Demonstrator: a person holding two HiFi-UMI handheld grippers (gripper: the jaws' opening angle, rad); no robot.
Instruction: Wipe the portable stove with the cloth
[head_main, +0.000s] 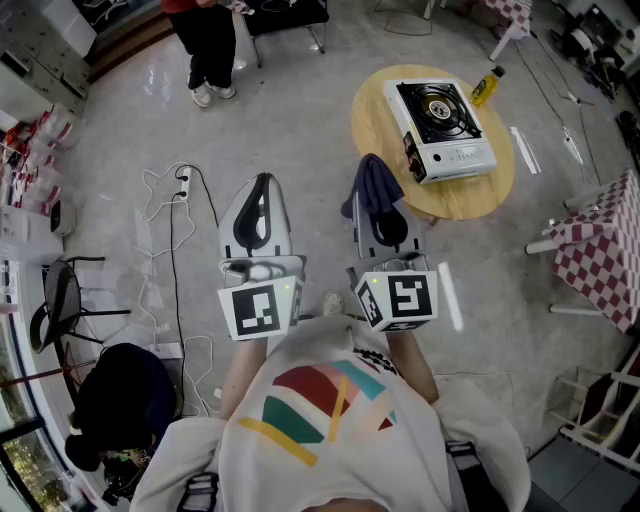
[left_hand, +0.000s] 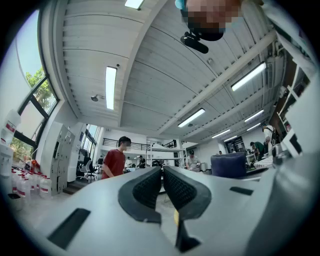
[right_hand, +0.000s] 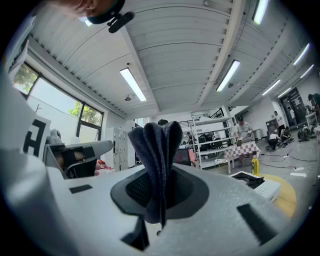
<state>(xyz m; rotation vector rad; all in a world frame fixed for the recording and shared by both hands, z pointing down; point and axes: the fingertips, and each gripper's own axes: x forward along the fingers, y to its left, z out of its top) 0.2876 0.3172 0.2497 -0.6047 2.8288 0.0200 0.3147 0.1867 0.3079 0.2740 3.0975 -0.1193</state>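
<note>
A white portable stove with a black burner sits on a round wooden table, ahead and to the right in the head view. My right gripper is shut on a dark blue cloth, held up short of the table's near edge. In the right gripper view the folded cloth stands up between the jaws, and the stove shows low at the right. My left gripper is shut with nothing in it, level with the right one; its pads meet.
A yellow bottle lies on the table behind the stove. A checkered table stands at the right. Cables and a power strip lie on the floor at the left, near a black chair. A person stands far ahead.
</note>
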